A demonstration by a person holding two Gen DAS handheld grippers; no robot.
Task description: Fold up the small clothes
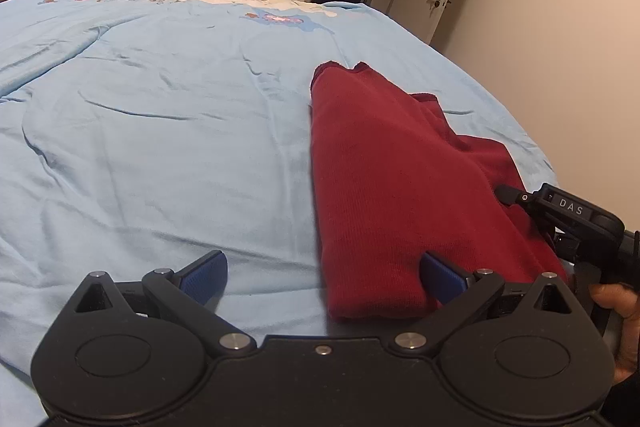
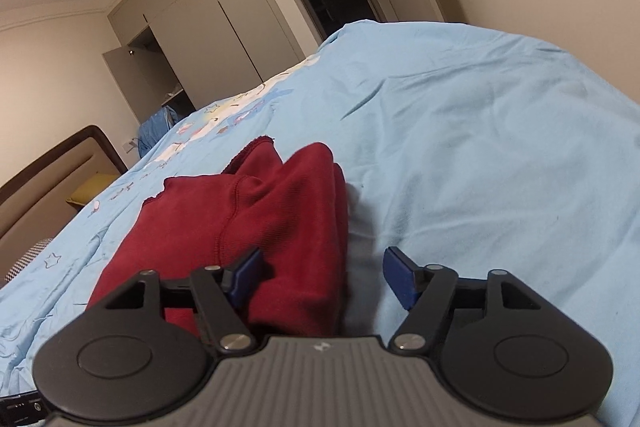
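Left claw (image 1: 322,277), seen from its own camera, stands spread wide and low over the bed (image 1: 160,131), its blue pads well apart; one pad (image 1: 442,281) lies over the near edge of the red garment (image 1: 400,179) and the other (image 1: 206,273) over bare blue cover, so nothing is pinched. Right claw (image 2: 324,277) is likewise spread, one pad (image 2: 248,275) resting on or just above the red garment (image 2: 256,219) and the other (image 2: 400,281) over the cover beside the cloth's thick right edge. Part of the right device (image 1: 568,215) shows at the edge of the left view, with a hand (image 1: 616,311) gripping its handle. Both tools point forward along the bed toward the far wall, held nearly level with the cover and close to each other at the garment's near end. The garment lies on the right half of the bed as a long, narrow, layered bundle with its far end uneven and two corners standing up. Judged from this, a lengthwise fold is already made and the claws are between grasps. A sensible next move calls for both claws to close on the near edge at its two corners, taking all layers together, then to carry that edge toward the far end. Thick stacked layers on the right may slip from a shallow pinch.
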